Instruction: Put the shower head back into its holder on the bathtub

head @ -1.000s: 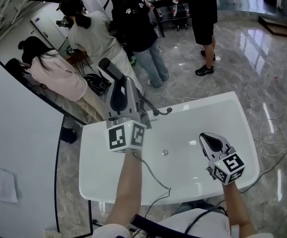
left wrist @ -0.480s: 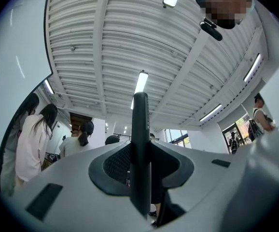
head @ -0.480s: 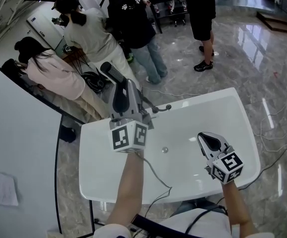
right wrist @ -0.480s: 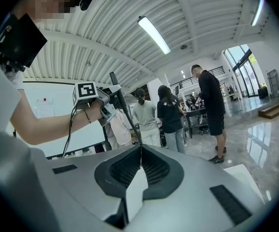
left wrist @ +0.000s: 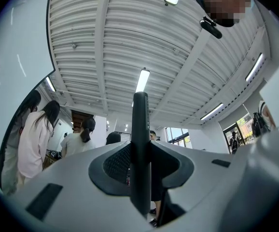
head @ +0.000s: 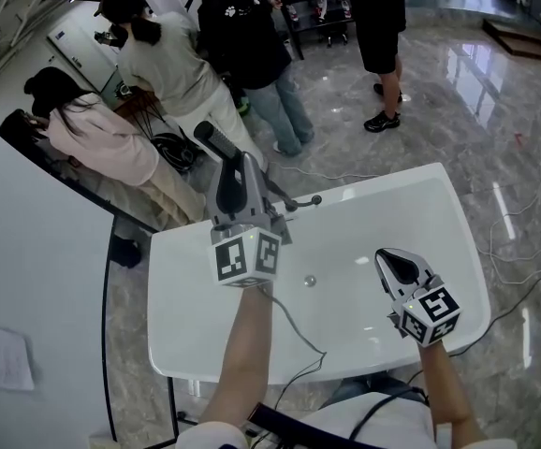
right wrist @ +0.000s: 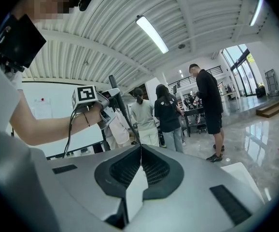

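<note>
- My left gripper [head: 236,178] is pinching the shower head [head: 211,139]. In the left gripper view the dark, slim handle stands upright between the two jaws, and both press against it.
- From the head view, the shower head sticks up and away from me past the jaw tips. It is held in the air above the far left corner of the bathtub [head: 444,215], not resting on the tub.
- A small dark fitting [head: 304,203] sits on the tub's far rim, just right of the left gripper. The shower head is apart from it.
- My right gripper [head: 394,262] hovers over the right half of the tub. Its jaws are pressed together with nothing between them.
- The right gripper view looks across at the left gripper, which is raised with the dark handle angled up out of it.
- A thin cord [head: 296,328] trails from under my left forearm across the tub's near rim. I cannot tell whether it is the shower hose or a rig cable.
- The tub is white, and a small drain [head: 310,280] shows near its middle.
- Several people [head: 252,45] stand on the glossy stone floor [head: 495,101] beyond the tub's far left corner.
</note>
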`<state>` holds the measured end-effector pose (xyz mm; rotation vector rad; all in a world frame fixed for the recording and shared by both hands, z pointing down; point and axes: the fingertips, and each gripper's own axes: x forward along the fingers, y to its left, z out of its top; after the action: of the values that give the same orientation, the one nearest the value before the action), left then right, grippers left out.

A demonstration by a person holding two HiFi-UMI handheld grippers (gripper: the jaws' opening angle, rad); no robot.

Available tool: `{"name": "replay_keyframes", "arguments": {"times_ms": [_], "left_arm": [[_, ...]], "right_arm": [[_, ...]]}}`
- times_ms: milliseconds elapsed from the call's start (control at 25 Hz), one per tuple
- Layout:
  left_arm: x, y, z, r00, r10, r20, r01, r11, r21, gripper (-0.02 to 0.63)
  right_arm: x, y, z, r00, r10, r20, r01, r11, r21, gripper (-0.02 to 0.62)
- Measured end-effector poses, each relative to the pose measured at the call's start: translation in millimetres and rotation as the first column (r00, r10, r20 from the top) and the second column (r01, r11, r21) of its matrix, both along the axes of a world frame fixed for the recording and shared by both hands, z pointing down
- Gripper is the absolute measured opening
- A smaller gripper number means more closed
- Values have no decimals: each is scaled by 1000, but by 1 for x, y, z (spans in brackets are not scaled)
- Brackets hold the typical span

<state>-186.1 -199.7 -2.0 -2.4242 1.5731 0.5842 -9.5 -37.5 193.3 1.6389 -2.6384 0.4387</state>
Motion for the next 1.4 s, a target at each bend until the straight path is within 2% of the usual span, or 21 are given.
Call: {"name": "replay_keyframes", "arguments": {"times_ms": [680,1400], "left_arm": [[4,-13,24,1000,13,7,-13,1000,-28,123],[5,-24,57,1000,18,10,-17,995,-94,123]], "right_arm": [[2,-2,5,1000,21,-10,-21,1000,-14,8],[1,0,14,999,36,-13,-37,999,-36,8]]}}
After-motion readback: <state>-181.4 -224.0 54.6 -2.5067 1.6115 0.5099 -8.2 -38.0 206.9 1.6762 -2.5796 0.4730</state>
